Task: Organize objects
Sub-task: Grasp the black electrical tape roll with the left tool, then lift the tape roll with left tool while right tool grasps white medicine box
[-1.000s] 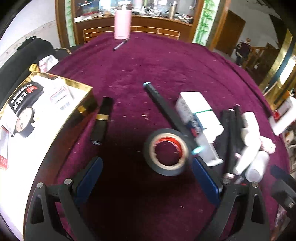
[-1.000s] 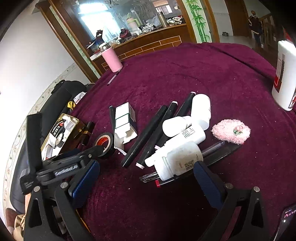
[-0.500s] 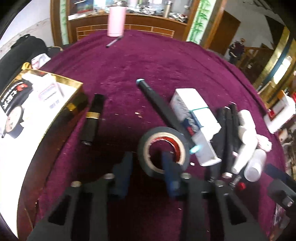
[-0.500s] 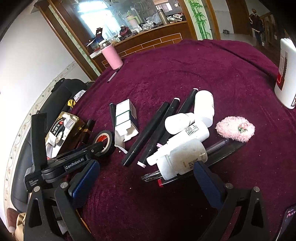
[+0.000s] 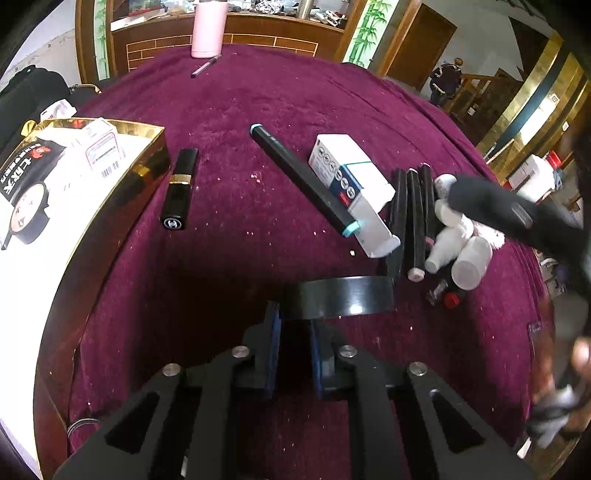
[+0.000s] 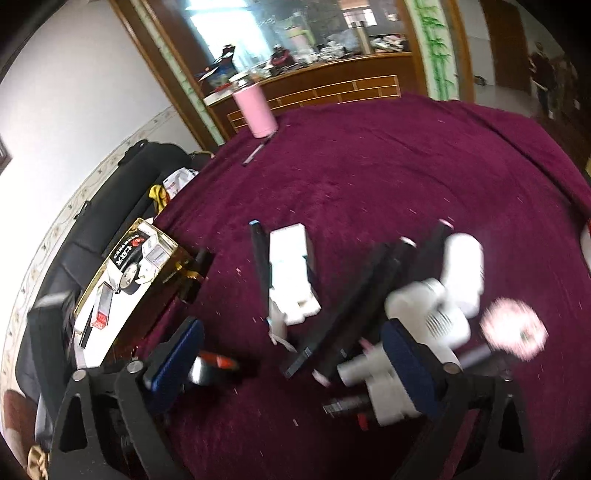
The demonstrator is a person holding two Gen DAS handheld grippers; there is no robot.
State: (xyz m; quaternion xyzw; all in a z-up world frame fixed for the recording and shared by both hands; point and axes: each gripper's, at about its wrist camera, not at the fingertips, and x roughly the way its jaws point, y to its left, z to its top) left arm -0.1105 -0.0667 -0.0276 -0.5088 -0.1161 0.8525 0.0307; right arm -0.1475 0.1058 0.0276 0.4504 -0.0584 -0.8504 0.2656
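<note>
Black tape roll (image 5: 341, 297), lifted edge-on off the purple cloth (image 5: 295, 92), pinched by its wall in the nearly shut left gripper (image 5: 294, 332); gold-rimmed box (image 5: 147, 147) lying off to the left; right gripper (image 6: 291, 350) closing, empty, over white bottles (image 6: 436, 314).

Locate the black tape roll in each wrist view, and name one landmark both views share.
Left wrist view: the black tape roll is at lower centre, lifted edge-on, pinched at its rim by the left gripper.
Right wrist view: the roll is at lower left, blurred, its red core showing, just beside the right gripper's left pad.
Shared landmark: the pink tumbler at the table's far edge.
</note>
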